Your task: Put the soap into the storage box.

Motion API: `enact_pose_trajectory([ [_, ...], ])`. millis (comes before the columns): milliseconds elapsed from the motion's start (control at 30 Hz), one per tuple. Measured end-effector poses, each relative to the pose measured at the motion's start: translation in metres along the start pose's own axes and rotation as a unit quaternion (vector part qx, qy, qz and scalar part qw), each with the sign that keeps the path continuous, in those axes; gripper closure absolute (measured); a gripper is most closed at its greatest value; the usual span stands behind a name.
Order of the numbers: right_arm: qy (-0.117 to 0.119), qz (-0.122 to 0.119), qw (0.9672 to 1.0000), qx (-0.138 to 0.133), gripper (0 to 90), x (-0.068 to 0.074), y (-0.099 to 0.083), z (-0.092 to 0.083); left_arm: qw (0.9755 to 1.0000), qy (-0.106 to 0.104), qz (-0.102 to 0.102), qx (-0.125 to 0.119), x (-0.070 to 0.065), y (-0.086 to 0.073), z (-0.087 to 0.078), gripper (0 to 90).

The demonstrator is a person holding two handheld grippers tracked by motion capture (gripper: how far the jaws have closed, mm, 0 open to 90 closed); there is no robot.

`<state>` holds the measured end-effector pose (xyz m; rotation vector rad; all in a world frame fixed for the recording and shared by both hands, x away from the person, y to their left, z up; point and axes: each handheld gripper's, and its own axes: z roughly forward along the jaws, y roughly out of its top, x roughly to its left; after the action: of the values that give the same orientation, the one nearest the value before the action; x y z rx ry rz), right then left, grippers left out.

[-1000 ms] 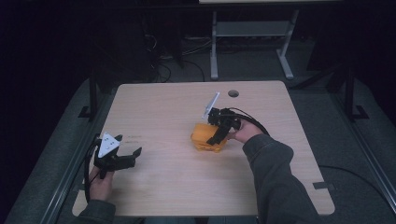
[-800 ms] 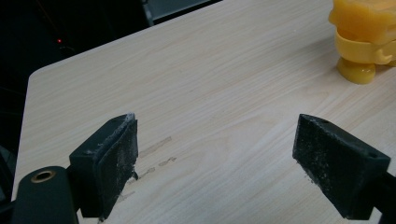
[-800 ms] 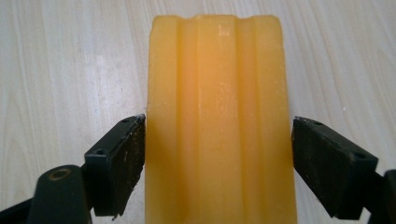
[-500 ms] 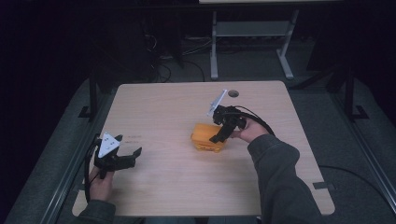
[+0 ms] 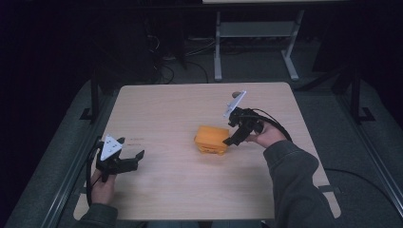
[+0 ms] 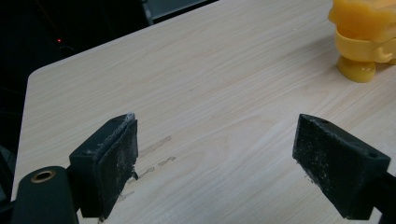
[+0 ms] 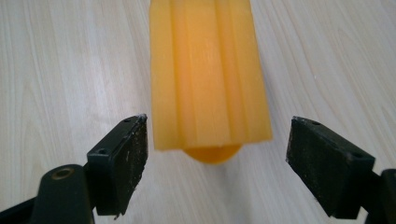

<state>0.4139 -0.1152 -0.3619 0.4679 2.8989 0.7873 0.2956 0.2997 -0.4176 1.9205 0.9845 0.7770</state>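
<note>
An orange plastic block-shaped object [image 5: 212, 139] rests near the middle of the wooden table [image 5: 180, 109]. My right gripper [image 5: 231, 139] is open just to its right, jaws spread wider than the orange object [image 7: 208, 74], whose near end lies just ahead of them, untouched. My left gripper [image 5: 129, 158] is open near the table's front left, nothing between its jaws. From the left gripper view the orange object [image 6: 363, 35] stands far off at the top right, with round feet showing.
Faint scuff marks [image 6: 156, 147] lie on the wood ahead of the left gripper. A metal frame [image 5: 254, 42] stands on the floor beyond the table's far edge. A dark floor surrounds the table.
My right gripper has drawn back to the right and lifted off the orange object, which stays put. The left gripper has held still.
</note>
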Motion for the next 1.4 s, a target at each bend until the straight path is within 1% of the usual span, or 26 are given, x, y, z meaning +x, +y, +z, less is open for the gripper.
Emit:
enact_pose_trajectory([
  [67, -0.003, -0.001, 1.0, -0.002, 20.2, 0.001, -0.003, -0.003, 1.0, 0.001, 0.001, 0.0, 0.0, 0.0, 0.0, 13.4],
  [233, -0.009, 0.008, 0.9999, -0.007, 20.3, 0.002, -0.012, -0.011, 1.0, 0.001, 0.002, 0.002, 0.0, 0.0, 0.0, 13.4],
  [533, -0.016, 0.018, 0.9997, -0.009, 20.3, 0.004, -0.027, -0.02, 1.0, 0.0, 0.002, 0.004, -0.001, 0.0, 0.0, 13.4],
  [600, -0.018, 0.022, 0.9996, -0.006, 20.2, 0.005, -0.03, -0.022, 1.0, 0.001, 0.002, 0.004, -0.001, 0.0, 0.0, 13.4],
  [667, -0.018, 0.023, 0.9995, -0.009, 20.2, 0.006, -0.034, -0.023, 1.0, 0.0, 0.001, 0.003, -0.001, 0.0, 0.0, 13.4],
  [700, -0.018, 0.028, 0.9994, -0.008, 20.2, 0.007, -0.036, -0.024, 1.0, 0.0, 0.002, 0.004, -0.001, 0.0, 0.0, 13.4],
  [867, -0.018, 0.032, 0.9993, -0.008, 20.0, 0.009, -0.045, -0.023, 1.0, 0.001, 0.004, 0.005, -0.001, 0.0, 0.0, 13.4],
  [933, -0.018, 0.036, 0.9992, -0.003, 19.9, 0.01, -0.048, -0.024, 1.0, 0.0, 0.004, 0.005, -0.001, 0.0, 0.0, 13.4],
  [1000, -0.018, 0.036, 0.9992, -0.009, 20.3, 0.011, -0.052, -0.025, 1.0, 0.001, 0.004, 0.005, 0.0, 0.0, -0.001, 13.4],
  [1167, -0.022, 0.044, 0.9987, -0.01, 20.2, 0.014, -0.062, -0.028, 1.0, 0.0, 0.004, 0.006, -0.001, 0.0, -0.001, 13.4],
  [1200, -0.02, 0.05, 0.9985, -0.007, 20.1, 0.015, -0.064, -0.029, 1.0, 0.001, 0.004, 0.005, -0.001, 0.0, -0.001, 13.4],
  [1233, -0.023, 0.048, 0.9986, -0.003, 20.1, 0.015, -0.066, -0.029, 1.0, 0.001, 0.004, 0.005, -0.001, 0.0, -0.001, 13.4],
  [1300, -0.025, 0.051, 0.9983, -0.011, 20.3, 0.017, -0.07, -0.032, 1.0, 0.0, 0.004, 0.006, -0.001, 0.0, -0.001, 13.4],
  [1400, -0.027, 0.055, 0.998, -0.012, 20.3, 0.018, -0.075, -0.034, 1.0, 0.003, 0.005, 0.003, -0.001, 0.0, -0.001, 13.4],
])
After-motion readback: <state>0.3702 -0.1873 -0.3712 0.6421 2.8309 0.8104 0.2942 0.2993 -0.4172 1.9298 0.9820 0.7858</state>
